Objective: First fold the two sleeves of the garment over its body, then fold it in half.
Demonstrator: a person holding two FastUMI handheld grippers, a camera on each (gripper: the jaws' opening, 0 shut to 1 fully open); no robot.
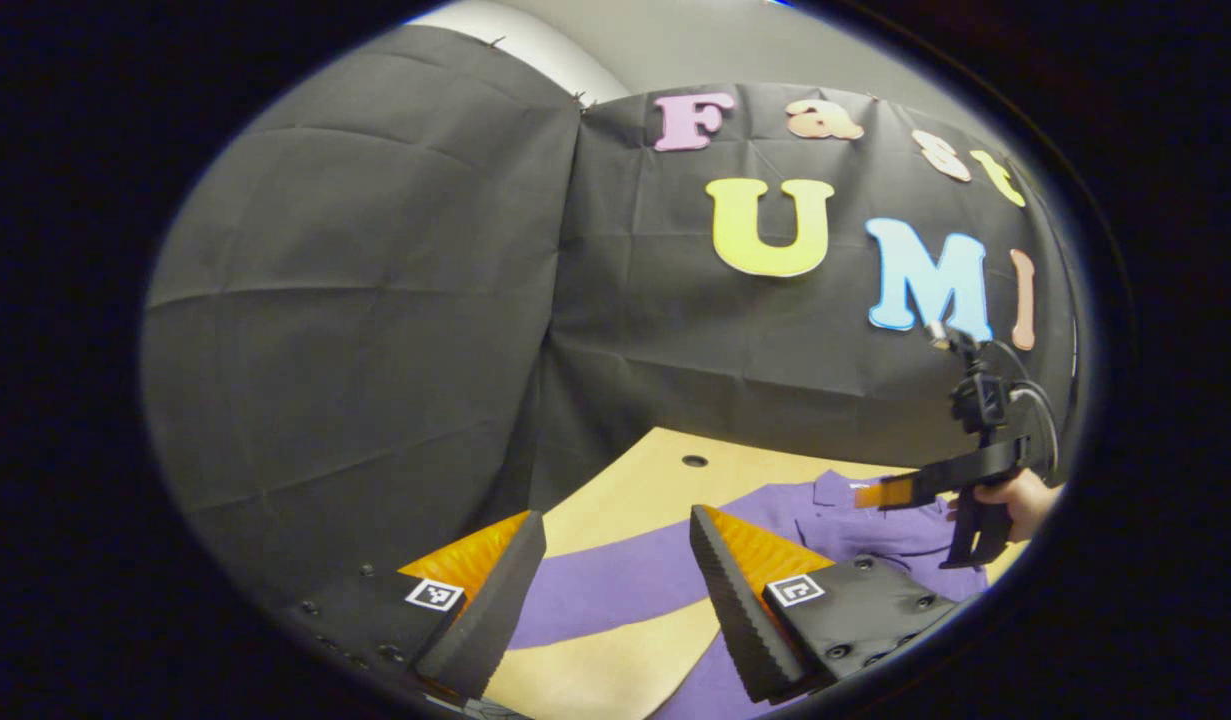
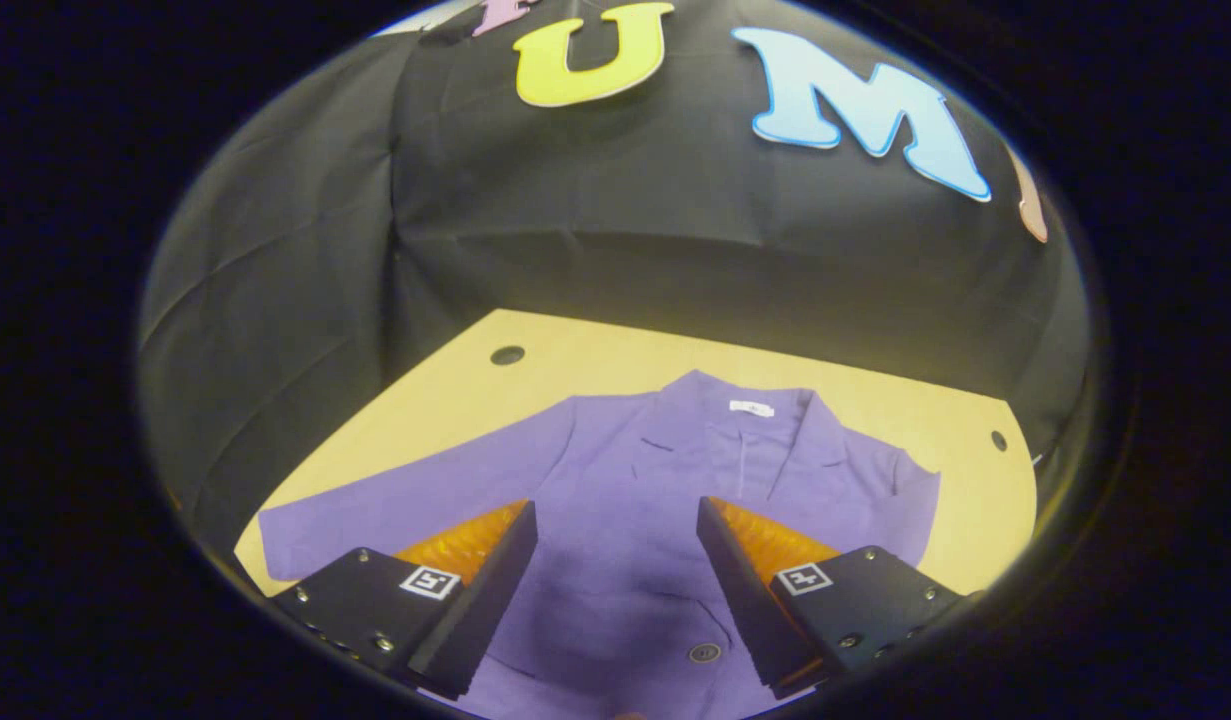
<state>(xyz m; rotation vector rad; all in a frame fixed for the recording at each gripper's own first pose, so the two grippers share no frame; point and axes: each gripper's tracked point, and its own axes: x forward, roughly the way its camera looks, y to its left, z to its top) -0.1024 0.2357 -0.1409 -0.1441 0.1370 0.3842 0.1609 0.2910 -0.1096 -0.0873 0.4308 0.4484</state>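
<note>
My left tool is spread wide and holds nothing; it hangs above the left sleeve of the purple jacket, which lies flat on the desk with its front up. That sleeve stretches straight out to the side, not folded. The collar is toward the far wall, and a button shows low on the body. My right tool is also spread and empty, above the middle of the jacket. The right sleeve looks short from here; I cannot tell if it is tucked. I judge nothing is folded yet, so both sleeves and the halving remain. Nothing stands in the way; the desk has small holes near its edges.
</note>
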